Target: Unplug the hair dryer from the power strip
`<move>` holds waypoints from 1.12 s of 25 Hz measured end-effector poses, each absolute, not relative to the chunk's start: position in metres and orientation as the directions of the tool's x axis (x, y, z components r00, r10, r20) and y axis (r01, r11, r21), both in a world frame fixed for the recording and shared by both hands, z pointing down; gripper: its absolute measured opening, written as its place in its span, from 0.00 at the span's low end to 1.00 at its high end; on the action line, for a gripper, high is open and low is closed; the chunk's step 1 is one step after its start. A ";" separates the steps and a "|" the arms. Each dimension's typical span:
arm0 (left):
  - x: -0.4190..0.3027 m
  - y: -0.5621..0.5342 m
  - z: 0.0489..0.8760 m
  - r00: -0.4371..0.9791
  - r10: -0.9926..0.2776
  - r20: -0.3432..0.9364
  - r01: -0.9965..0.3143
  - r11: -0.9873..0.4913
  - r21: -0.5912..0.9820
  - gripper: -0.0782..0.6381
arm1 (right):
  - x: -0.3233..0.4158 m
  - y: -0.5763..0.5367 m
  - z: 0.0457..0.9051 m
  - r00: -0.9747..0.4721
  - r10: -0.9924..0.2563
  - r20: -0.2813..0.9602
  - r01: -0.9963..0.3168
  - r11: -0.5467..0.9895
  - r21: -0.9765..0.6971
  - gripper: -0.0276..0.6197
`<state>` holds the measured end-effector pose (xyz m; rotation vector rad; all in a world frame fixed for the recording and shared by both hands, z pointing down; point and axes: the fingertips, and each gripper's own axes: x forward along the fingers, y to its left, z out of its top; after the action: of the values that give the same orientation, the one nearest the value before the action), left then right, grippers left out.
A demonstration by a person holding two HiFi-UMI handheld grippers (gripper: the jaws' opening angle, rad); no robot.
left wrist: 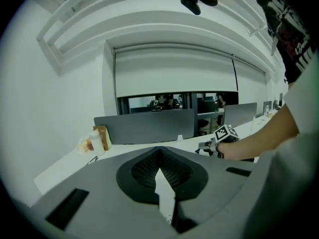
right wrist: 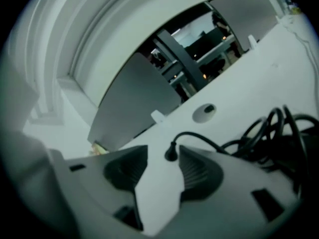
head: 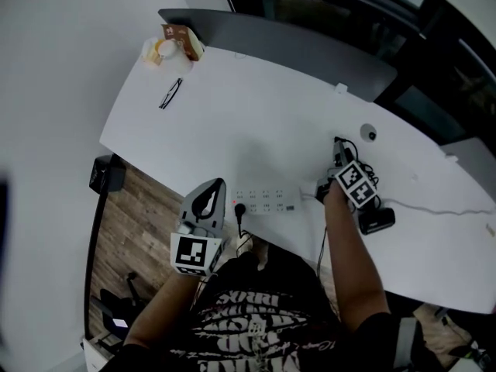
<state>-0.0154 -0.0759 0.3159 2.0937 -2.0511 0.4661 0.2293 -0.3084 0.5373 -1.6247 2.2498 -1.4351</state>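
**Hovering over loose plug, right fingers wide open**

Right gripper (right wrist: 163, 151): fingers spread wide and gripping nothing. The hair dryer plug (right wrist: 172, 154) lies on the white tabletop (right wrist: 239, 83) at the finger tips, close to the right-hand finger, with neither pad pressing on it. Its black cord (right wrist: 214, 142) arcs off to the right into a tangle of loops (right wrist: 271, 128). A round grommet (right wrist: 205, 111) sits further back.

In the head view the right gripper (head: 339, 161) points away from the person, and the cord loops (head: 364, 167) lie around it. The power strip (head: 267, 200) lies flat near the front edge, left of the right hand and apart from it. A white cable (head: 434, 208) runs right across the tabletop. A second black plug (head: 240, 208) is seated at the strip's left end. A black body (head: 377, 219) lies just right of the right wrist; I can't tell whether it is the dryer.

Left gripper (left wrist: 159, 152): fingertips together and nothing held. In the head view it (head: 213, 186) sits at the front edge, just left of the strip.

At the far corner are a bottle (head: 165, 50), a carton (head: 180, 36) and glasses (head: 170, 93), with a grey divider (head: 279, 41) behind.
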 end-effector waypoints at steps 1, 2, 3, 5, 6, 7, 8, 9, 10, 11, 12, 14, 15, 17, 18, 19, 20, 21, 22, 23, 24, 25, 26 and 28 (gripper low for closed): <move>-0.017 -0.072 0.315 -0.013 -0.939 0.345 -0.996 -0.020 -0.092 0.15 | 0.230 -0.314 0.540 -0.448 -0.766 0.461 -0.736 0.023 -0.677 0.35; -0.018 -0.069 0.315 -0.027 -0.936 0.350 -0.996 -0.005 -0.090 0.15 | 0.231 -0.319 0.543 -0.440 -0.774 0.455 -0.720 0.002 -0.694 0.35; -0.019 -0.066 0.316 -0.037 -0.935 0.354 -0.995 0.003 -0.095 0.15 | 0.232 -0.325 0.547 -0.430 -0.782 0.450 -0.692 -0.035 -0.721 0.36; -0.022 -0.060 0.319 -0.046 -0.933 0.358 -0.993 0.003 -0.120 0.15 | 0.239 -0.336 0.555 -0.393 -0.806 0.442 -0.614 -0.128 -0.779 0.40; -0.021 -0.057 0.321 -0.048 -0.932 0.359 -0.992 0.002 -0.126 0.15 | 0.244 -0.342 0.556 -0.365 -0.826 0.430 -0.583 -0.157 -0.797 0.40; -0.020 -0.055 0.322 -0.048 -0.931 0.361 -0.992 0.002 -0.128 0.15 | 0.250 -0.348 0.554 -0.335 -0.847 0.413 -0.561 -0.173 -0.809 0.40; -0.019 -0.052 0.322 -0.048 -0.930 0.365 -0.992 0.001 -0.128 0.15 | 0.257 -0.353 0.552 -0.303 -0.866 0.398 -0.541 -0.188 -0.820 0.40; -0.017 -0.050 0.323 -0.048 -0.927 0.371 -0.992 0.001 -0.125 0.15 | 0.264 -0.358 0.552 -0.266 -0.883 0.387 -0.508 -0.212 -0.834 0.40; -0.016 -0.049 0.324 -0.049 -0.924 0.379 -0.993 0.004 -0.119 0.15 | 0.272 -0.361 0.553 -0.224 -0.898 0.379 -0.458 -0.246 -0.854 0.40; -0.016 -0.048 0.326 -0.049 -0.921 0.386 -0.994 0.007 -0.111 0.15 | 0.279 -0.364 0.556 -0.178 -0.911 0.372 -0.395 -0.280 -0.875 0.40; -0.015 -0.047 0.328 -0.048 -0.919 0.391 -0.994 0.006 -0.108 0.15 | 0.287 -0.367 0.559 -0.134 -0.920 0.368 -0.335 -0.307 -0.891 0.39; -0.013 -0.044 0.333 -0.038 -0.918 0.395 -0.994 -0.008 -0.113 0.15 | 0.300 -0.369 0.566 -0.077 -0.929 0.363 -0.276 -0.330 -0.903 0.22; -0.012 -0.043 0.335 -0.032 -0.917 0.398 -0.993 -0.015 -0.115 0.15 | 0.302 -0.369 0.567 -0.072 -0.930 0.360 -0.287 -0.326 -0.901 0.14; -0.010 -0.042 0.335 -0.029 -0.915 0.403 -0.994 -0.017 -0.110 0.15 | 0.297 -0.368 0.560 -0.115 -0.933 0.342 -0.369 -0.279 -0.886 0.12; -0.010 -0.042 0.334 -0.031 -0.914 0.404 -0.995 -0.013 -0.104 0.15 | 0.291 -0.365 0.552 -0.159 -0.932 0.325 -0.424 -0.233 -0.875 0.12; -0.010 -0.042 0.333 -0.031 -0.915 0.402 -0.995 -0.011 -0.101 0.15 | 0.284 -0.359 0.544 -0.212 -0.929 0.303 -0.473 -0.174 -0.864 0.12; -0.011 -0.042 0.333 -0.029 -0.917 0.399 -0.995 -0.013 -0.102 0.15 | 0.276 -0.351 0.534 -0.268 -0.923 0.277 -0.507 -0.109 -0.855 0.12; -0.013 -0.043 0.334 -0.026 -0.918 0.395 -0.994 -0.016 -0.104 0.15 | 0.268 -0.340 0.524 -0.323 -0.914 0.246 -0.523 -0.044 -0.851 0.12; -0.014 -0.044 0.337 -0.022 -0.919 0.393 -0.995 -0.020 -0.103 0.15 | 0.260 -0.328 0.514 -0.375 -0.903 0.211 -0.522 0.017 -0.853 0.12; -0.016 -0.045 0.340 -0.015 -0.921 0.389 -0.995 -0.026 -0.100 0.15 | 0.252 -0.314 0.503 -0.421 -0.890 0.175 -0.503 0.069 -0.861 0.12; -0.017 -0.046 0.343 -0.006 -0.924 0.383 -0.995 -0.034 -0.097 0.15 | 0.244 -0.298 0.494 -0.462 -0.876 0.142 -0.468 0.104 -0.878 0.12; -0.018 -0.048 0.347 0.006 -0.927 0.376 -0.995 -0.043 -0.090 0.15 | 0.237 -0.281 0.486 -0.494 -0.861 0.121 -0.431 0.122 -0.894 0.12; -0.019 -0.050 0.350 0.019 -0.928 0.371 -0.995 -0.053 -0.080 0.15 | 0.231 -0.264 0.480 -0.523 -0.845 0.111 -0.408 0.134 -0.903 0.12; -0.017 -0.053 0.357 0.050 -0.928 0.370 -0.996 -0.074 -0.050 0.15 | 0.218 -0.233 0.469 -0.590 -0.804 0.072 -0.371 0.191 -0.909 0.12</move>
<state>-0.0174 -0.0534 0.3568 2.1049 -1.9733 0.4545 0.2185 -0.2332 0.4691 -1.0992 2.0495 -1.3764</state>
